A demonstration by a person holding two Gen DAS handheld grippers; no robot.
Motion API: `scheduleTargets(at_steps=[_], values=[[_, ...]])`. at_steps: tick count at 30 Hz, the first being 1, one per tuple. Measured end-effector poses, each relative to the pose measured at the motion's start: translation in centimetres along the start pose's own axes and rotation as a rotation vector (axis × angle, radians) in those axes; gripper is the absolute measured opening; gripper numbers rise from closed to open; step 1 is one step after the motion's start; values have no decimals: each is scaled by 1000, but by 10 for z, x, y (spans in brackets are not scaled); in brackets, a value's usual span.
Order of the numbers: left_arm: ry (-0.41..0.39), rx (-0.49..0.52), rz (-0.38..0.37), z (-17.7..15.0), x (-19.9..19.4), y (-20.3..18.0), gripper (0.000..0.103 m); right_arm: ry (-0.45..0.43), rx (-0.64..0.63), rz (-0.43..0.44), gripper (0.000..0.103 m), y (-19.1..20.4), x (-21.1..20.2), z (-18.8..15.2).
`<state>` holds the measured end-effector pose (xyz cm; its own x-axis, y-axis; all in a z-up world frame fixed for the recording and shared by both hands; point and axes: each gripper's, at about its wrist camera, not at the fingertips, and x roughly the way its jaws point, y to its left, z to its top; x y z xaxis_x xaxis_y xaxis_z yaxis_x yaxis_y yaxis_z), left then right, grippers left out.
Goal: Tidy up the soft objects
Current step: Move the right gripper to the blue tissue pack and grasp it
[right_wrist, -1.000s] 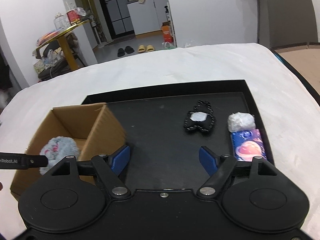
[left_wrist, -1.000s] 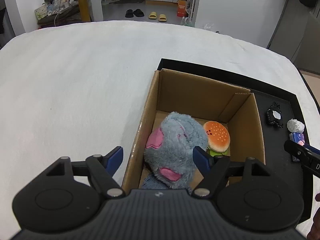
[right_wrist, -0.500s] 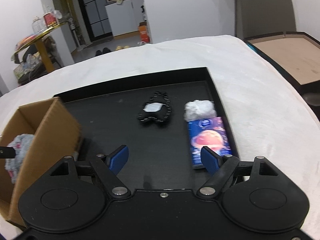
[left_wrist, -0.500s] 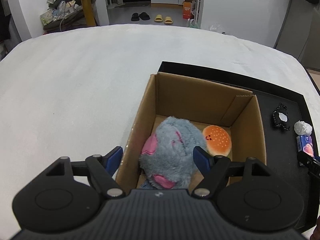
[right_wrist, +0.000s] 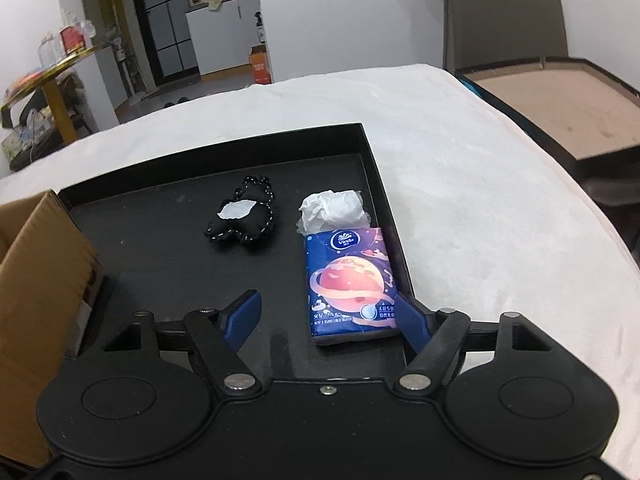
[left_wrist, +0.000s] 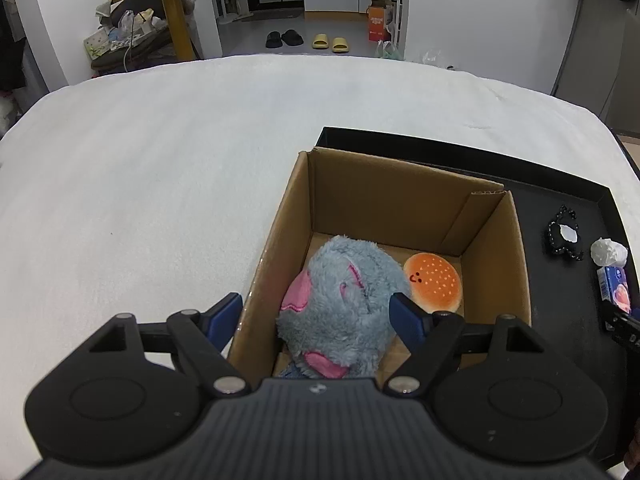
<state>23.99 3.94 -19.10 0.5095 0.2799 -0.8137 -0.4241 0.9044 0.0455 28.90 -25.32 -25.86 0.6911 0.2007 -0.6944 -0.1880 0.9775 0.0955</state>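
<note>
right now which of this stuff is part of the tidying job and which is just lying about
Part of the job:
brown cardboard box
grey and pink furry plush
orange burger plush
blue tissue pack
crumpled white tissue
black beaded soft charm
black tray

Just lying about:
yellow slippers
black slippers

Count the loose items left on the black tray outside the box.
3, all toward the tray's right side: a black beaded plush mid-tray, a crumpled white tissue by the right rim, and a blue tissue pack just nearer. The cardboard box may hide more.
</note>
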Motion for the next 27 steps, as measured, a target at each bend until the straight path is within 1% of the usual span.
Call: scheduleTargets(at_steps=[5,8,10,12,20,23,25,27], values=[[-6,9,-3,0,-3,1,79,7,-68,-37,69,7,4,0],[-10,10,2,0,-4,3,79,3,-101,-66,61,10,2,-3],[-9,9,4,-1,-4,5,79,3,-101,-80,53,9,1,-2],[-6,5,7,-1,-5,4,79,6,-104,-85,51,8,-1,-1],[-5,-1,8,-3,-7,9,79,5,-92,-54,51,11,-1,0],[-6,-1,9,-2,-6,9,79,-13,-80,-46,50,9,-6,2],[-6,-2,10,-2,-6,10,79,-15,-82,-59,52,8,-4,2],[-8,-3,11,-1,-6,10,79,3,-80,-56,53,6,0,1]])
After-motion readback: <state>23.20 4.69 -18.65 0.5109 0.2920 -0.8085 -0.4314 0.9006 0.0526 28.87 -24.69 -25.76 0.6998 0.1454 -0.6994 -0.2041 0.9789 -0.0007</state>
